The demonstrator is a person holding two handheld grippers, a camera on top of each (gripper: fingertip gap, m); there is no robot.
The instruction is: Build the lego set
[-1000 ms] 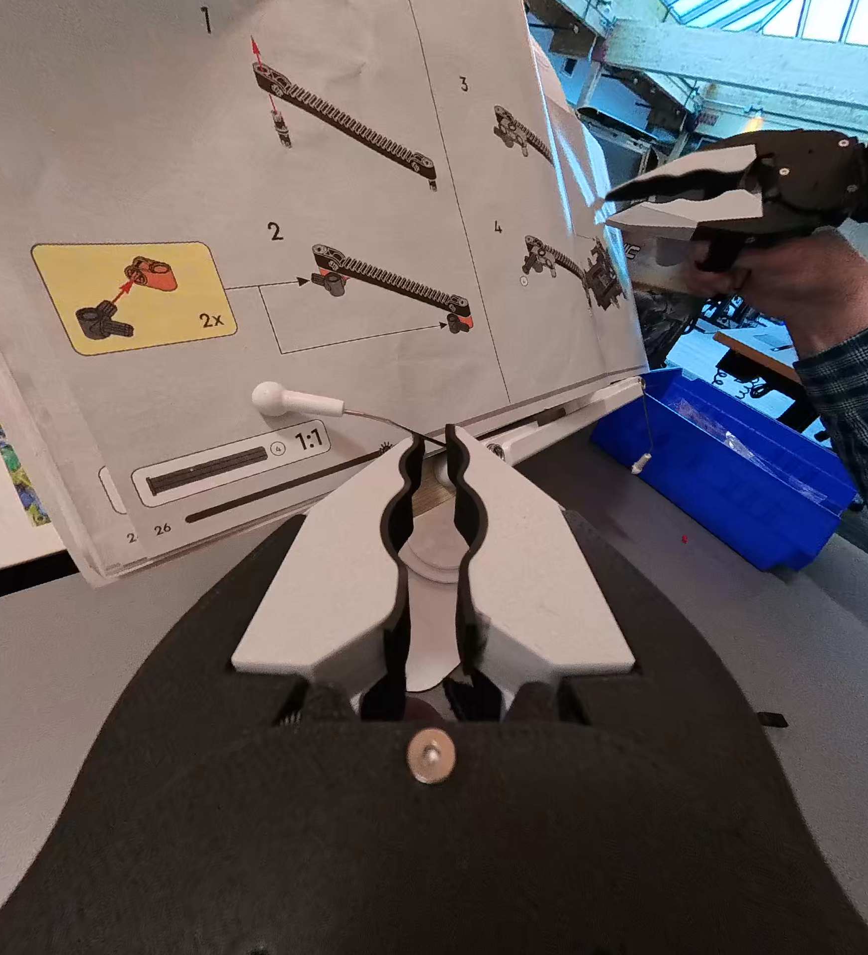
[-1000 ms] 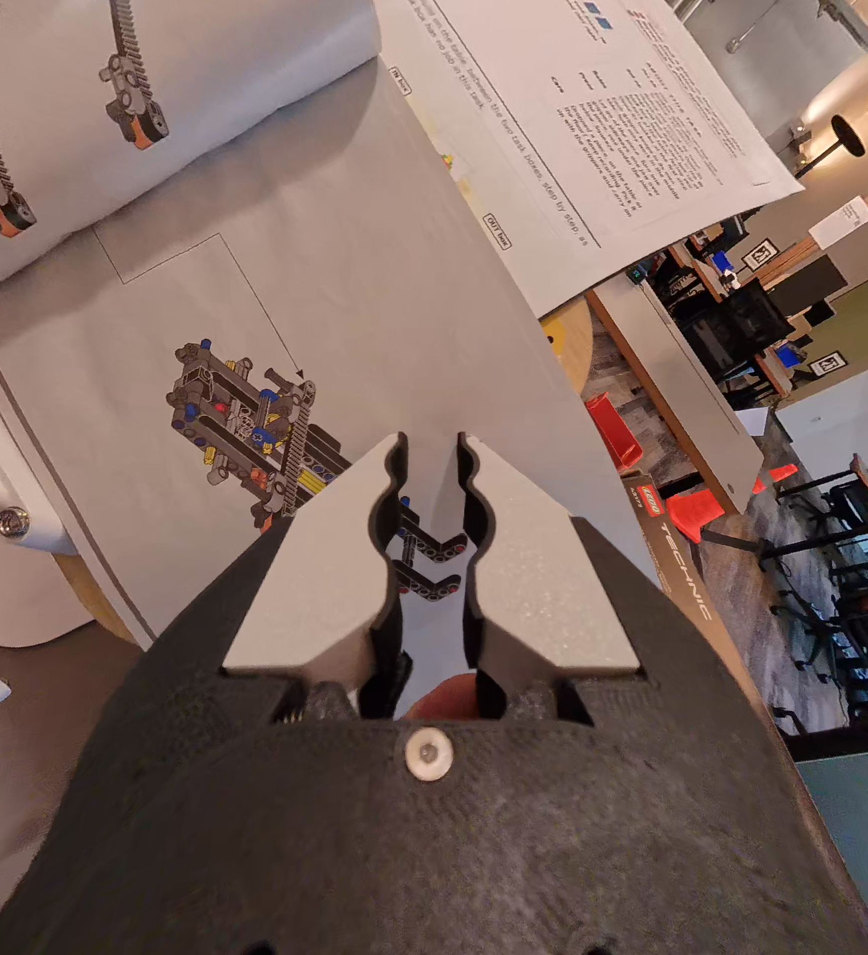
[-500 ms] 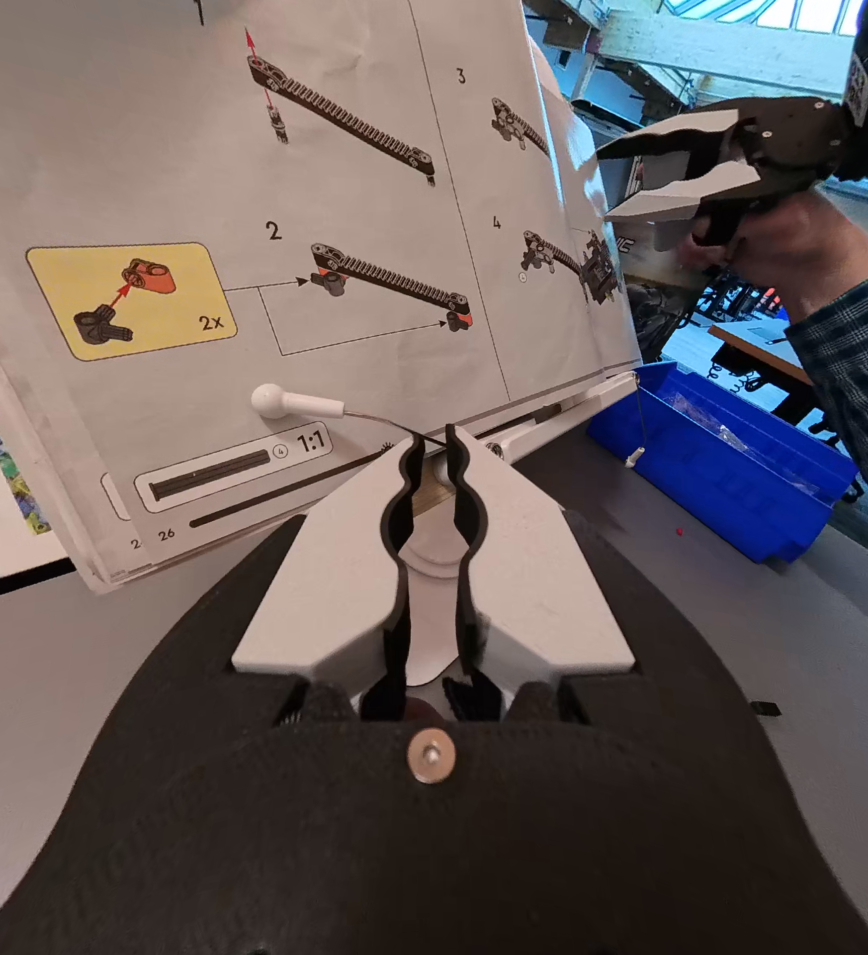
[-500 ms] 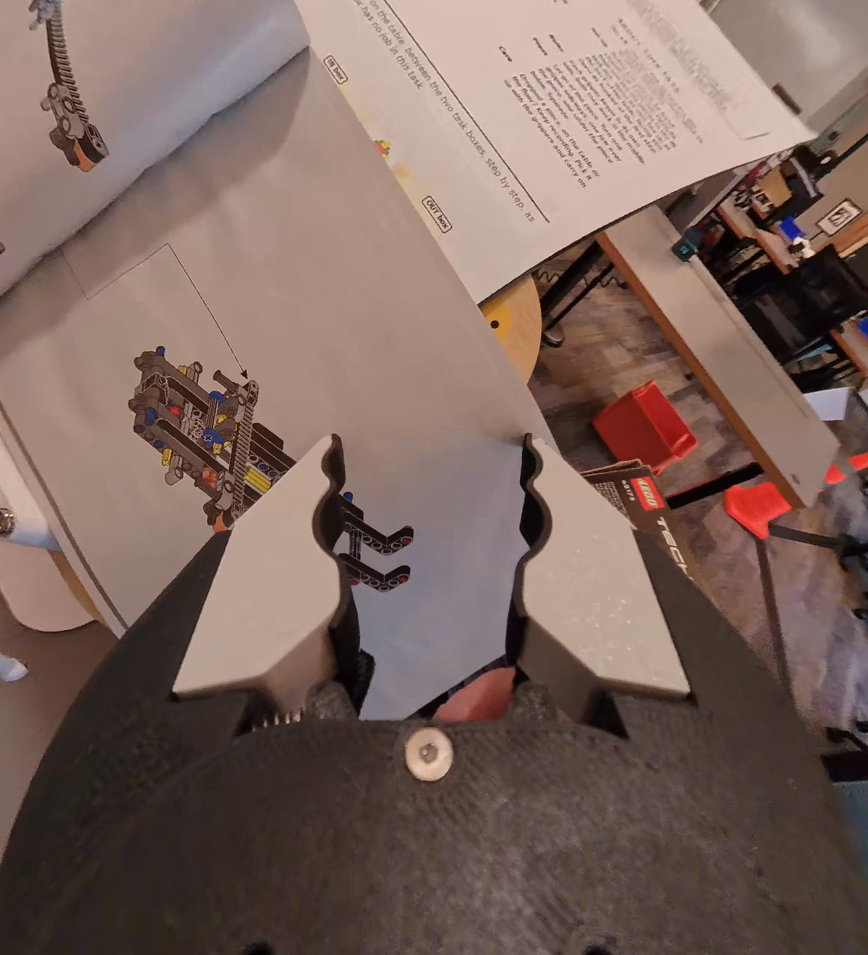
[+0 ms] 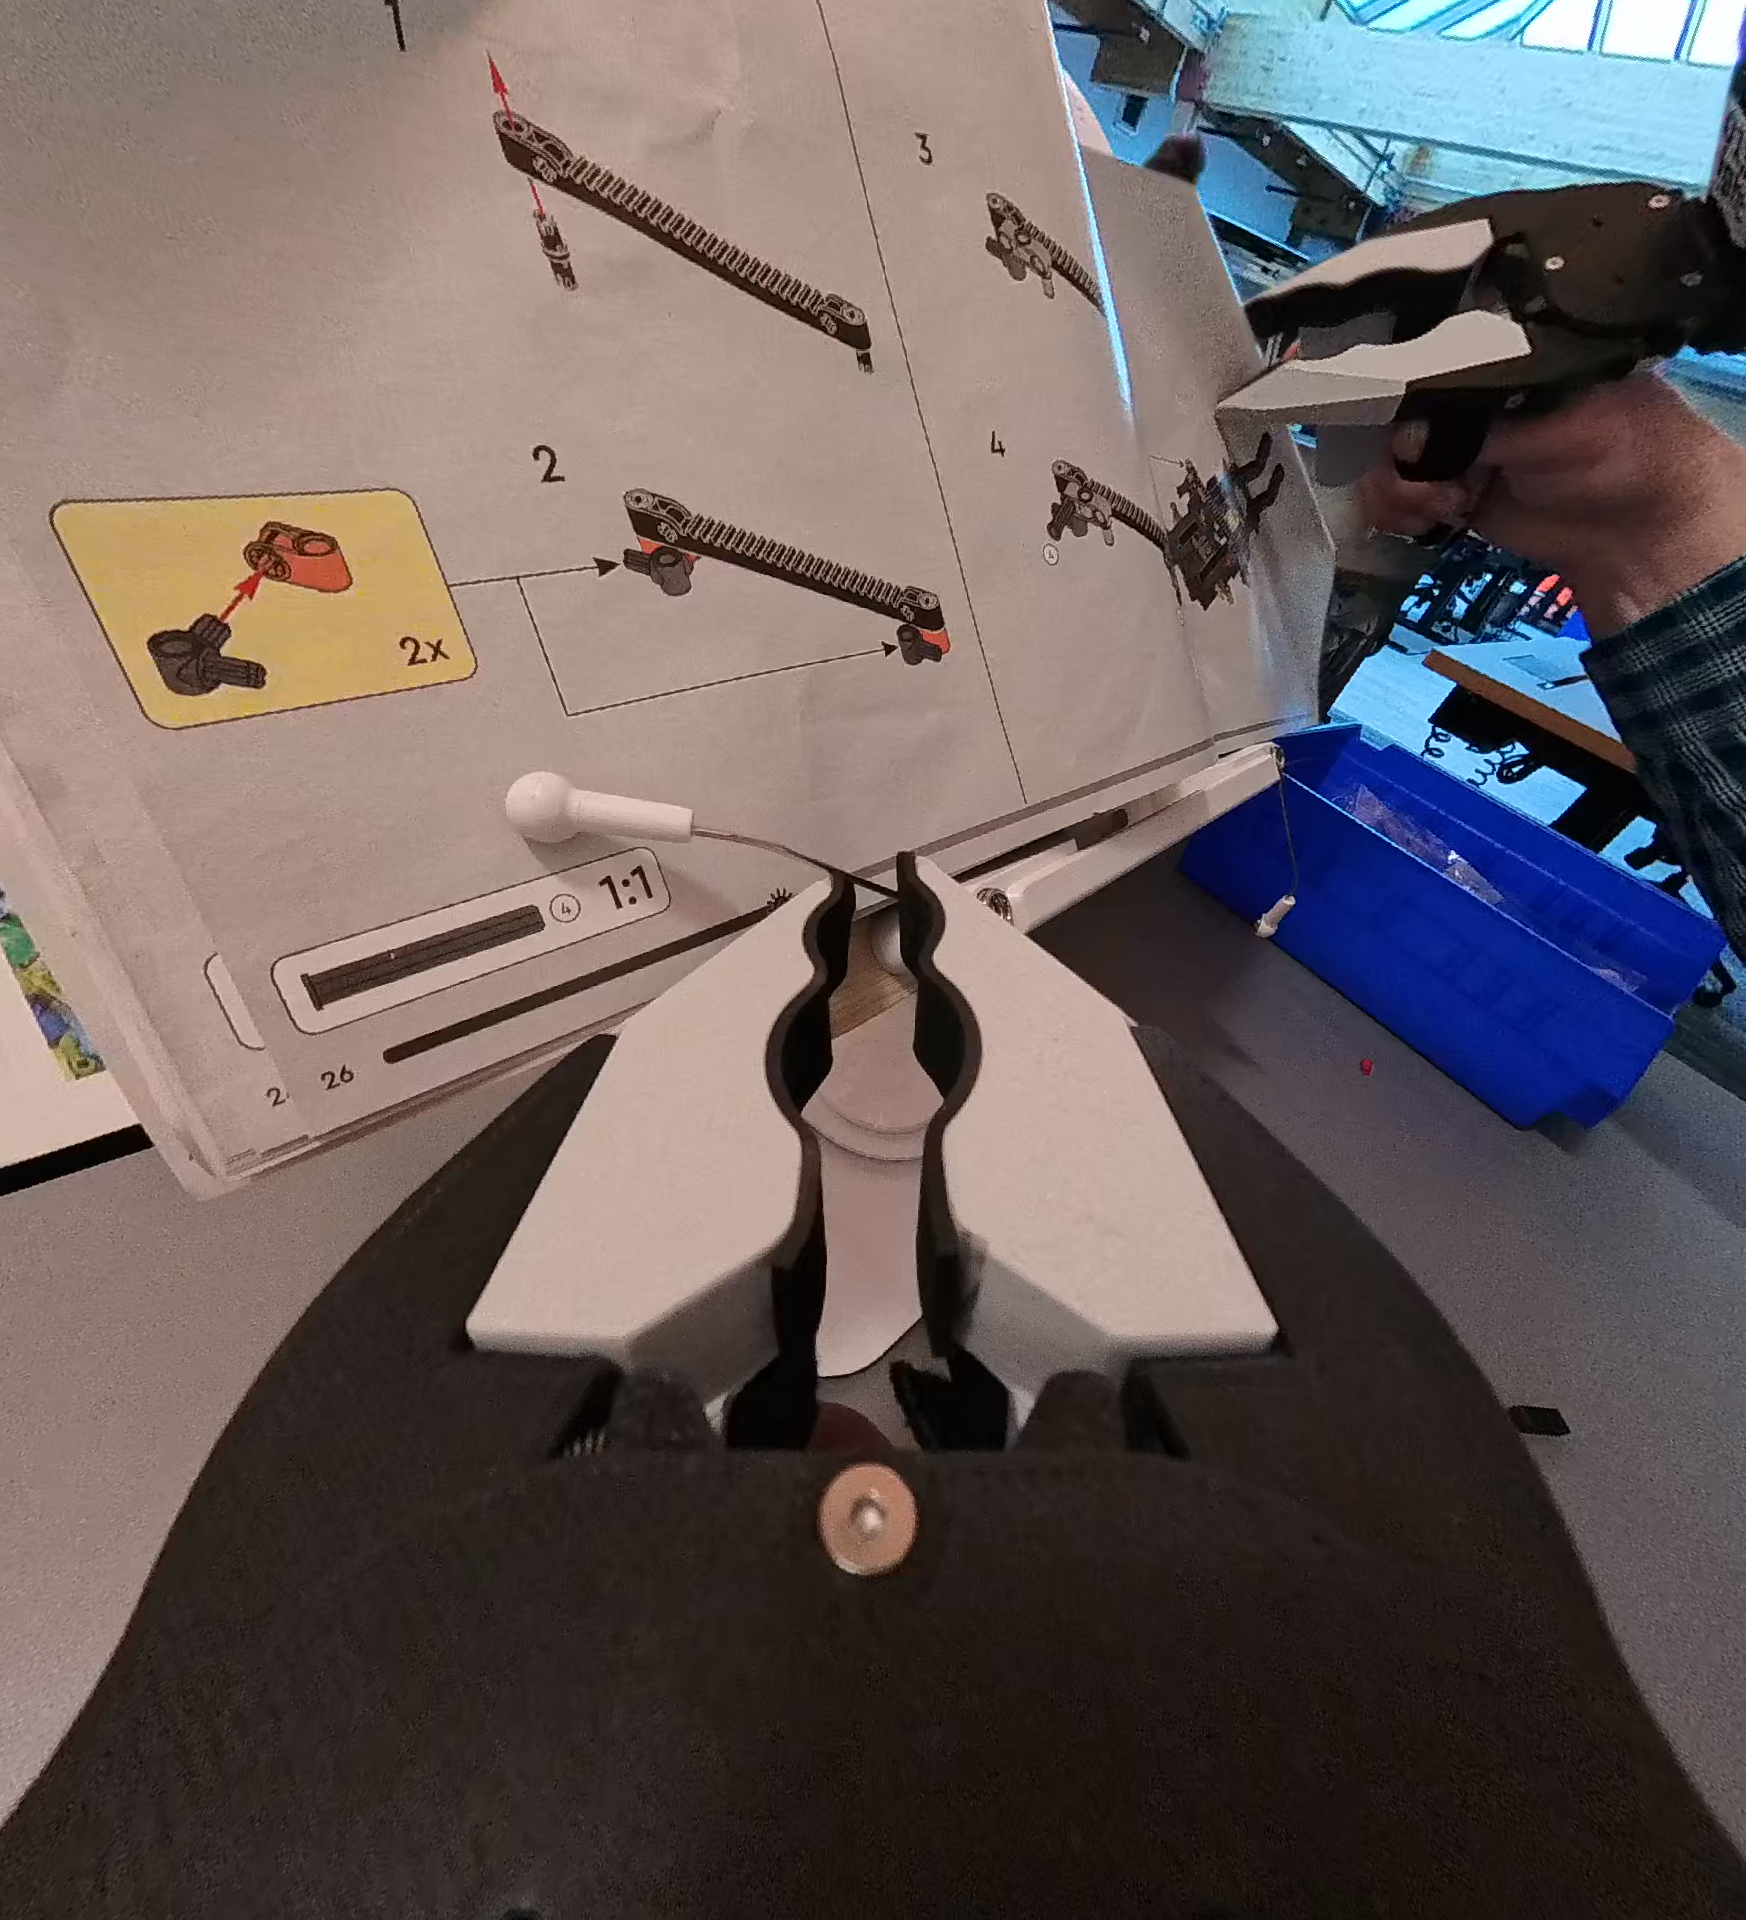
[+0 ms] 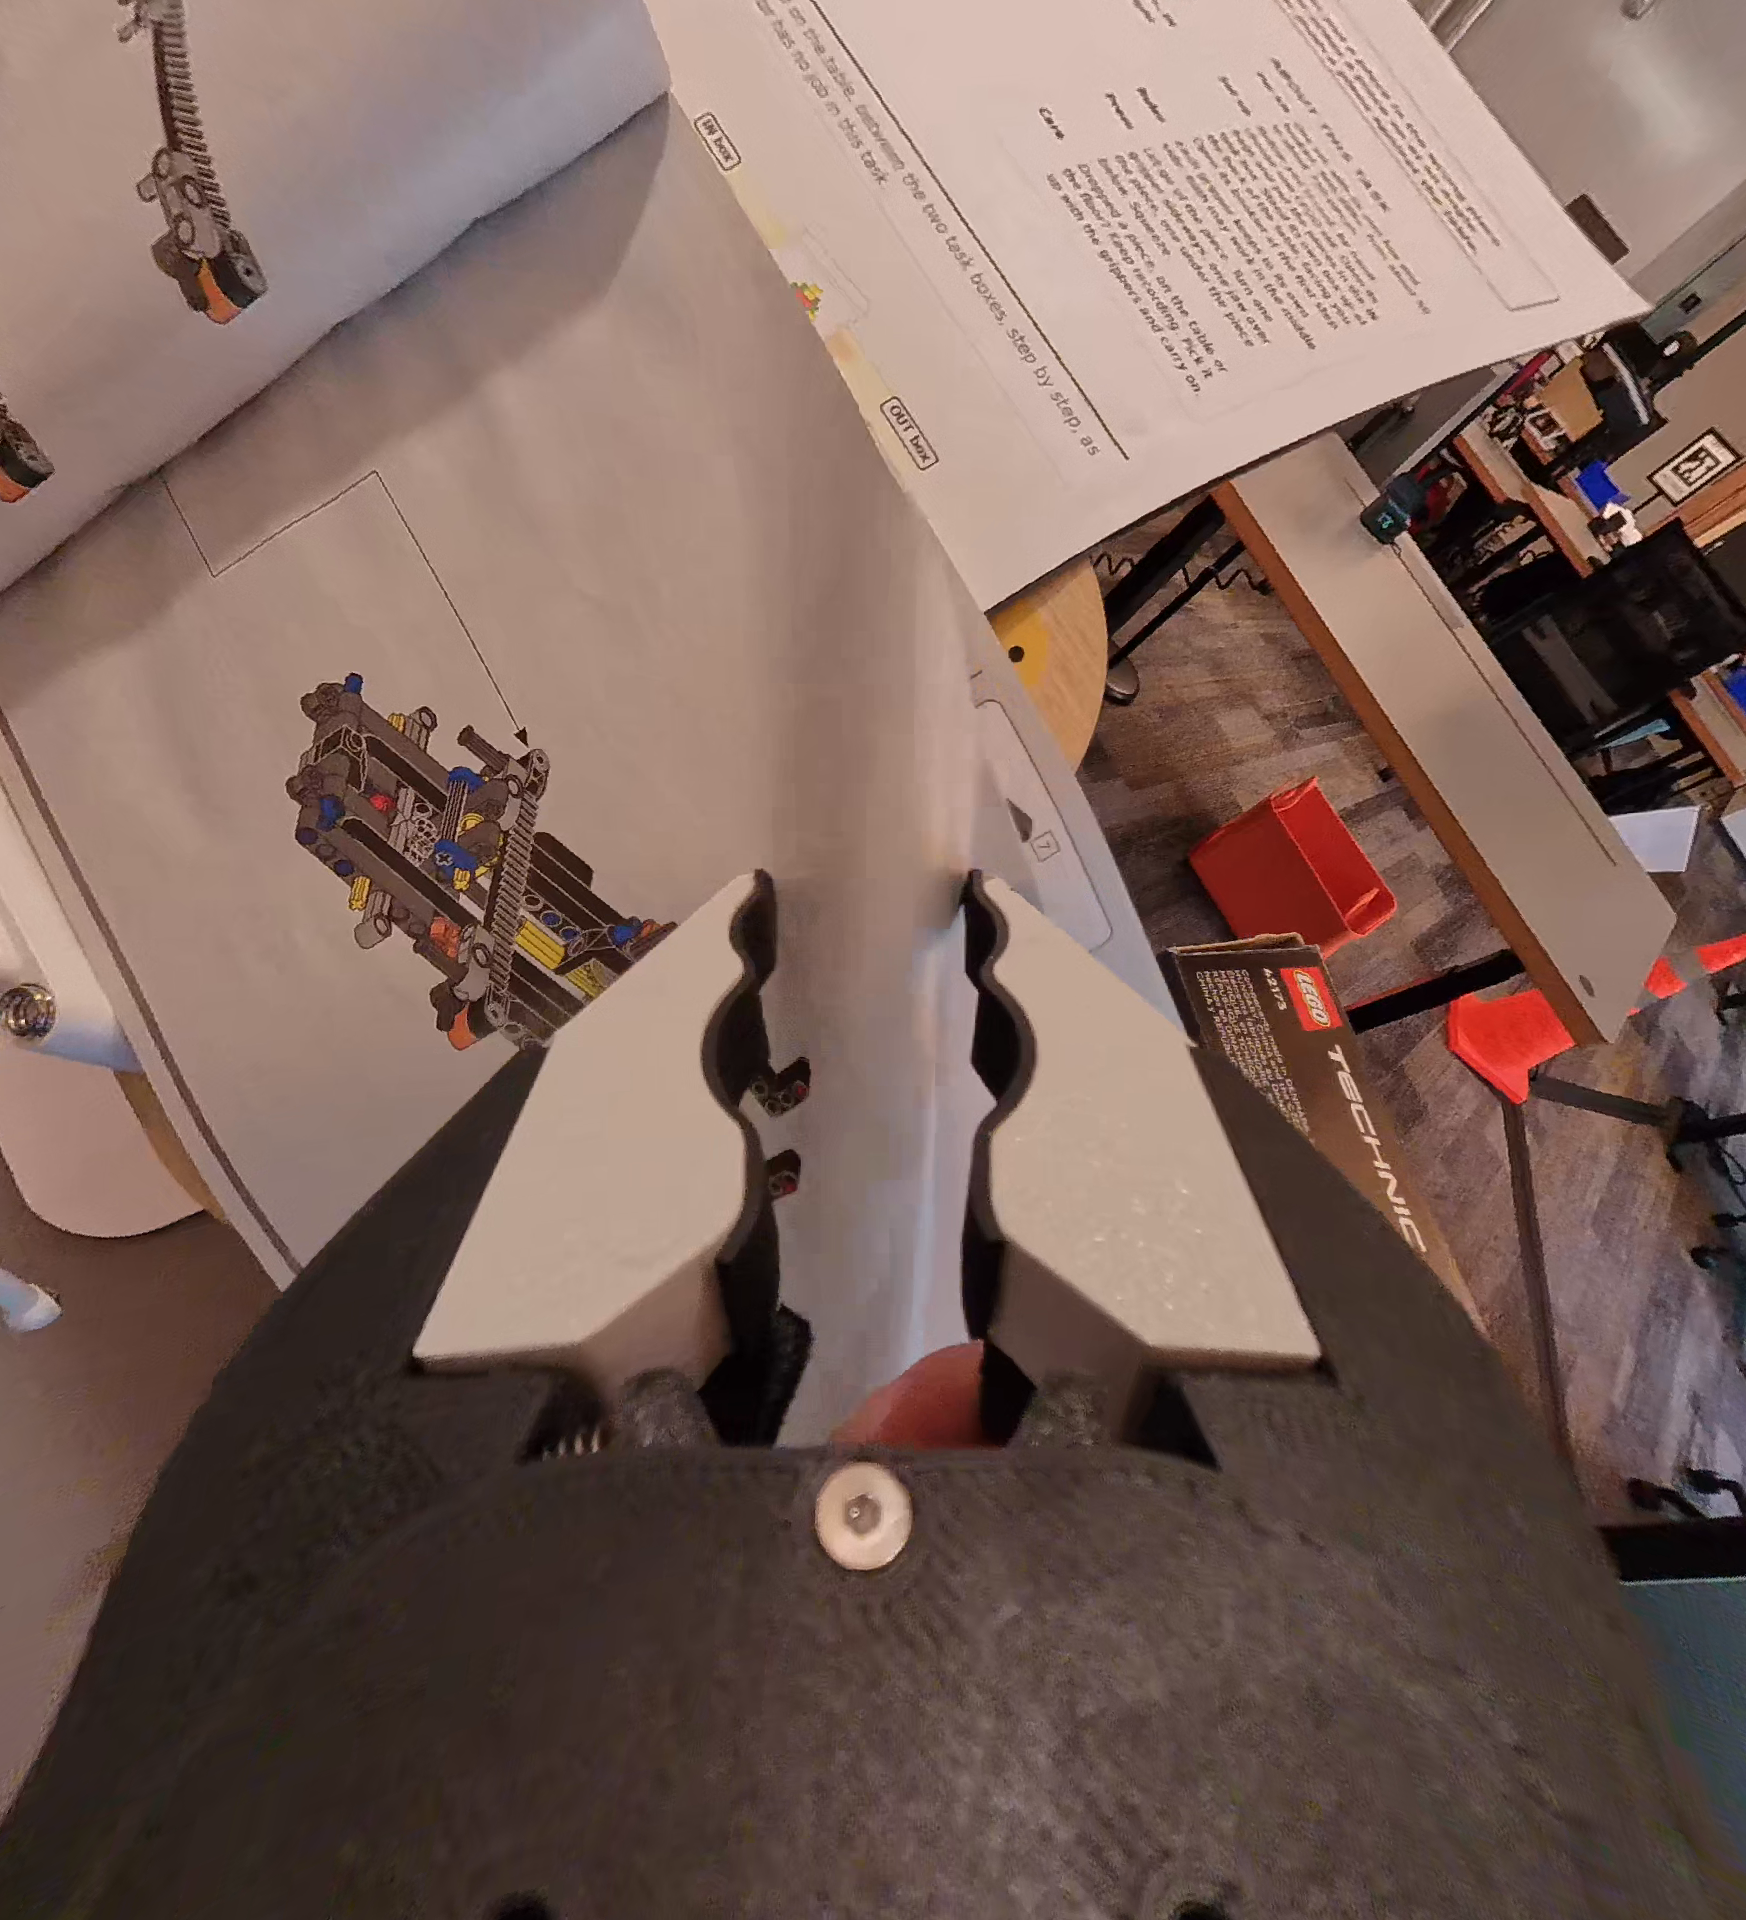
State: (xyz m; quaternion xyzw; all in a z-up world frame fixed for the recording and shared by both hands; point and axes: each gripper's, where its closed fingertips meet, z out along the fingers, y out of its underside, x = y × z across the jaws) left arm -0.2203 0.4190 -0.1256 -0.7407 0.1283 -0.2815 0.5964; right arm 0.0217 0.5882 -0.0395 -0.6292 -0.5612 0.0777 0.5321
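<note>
Now | right claw narrower, still parted at booklet | left claw stays pressed together

A blue bin sits on the grey table with what may be clear bags inside. On the floor beyond lie a red bin and an orange cone.

The left gripper sits low with jaws nearly closed. The right gripper is held up high, jaws apart.
</note>
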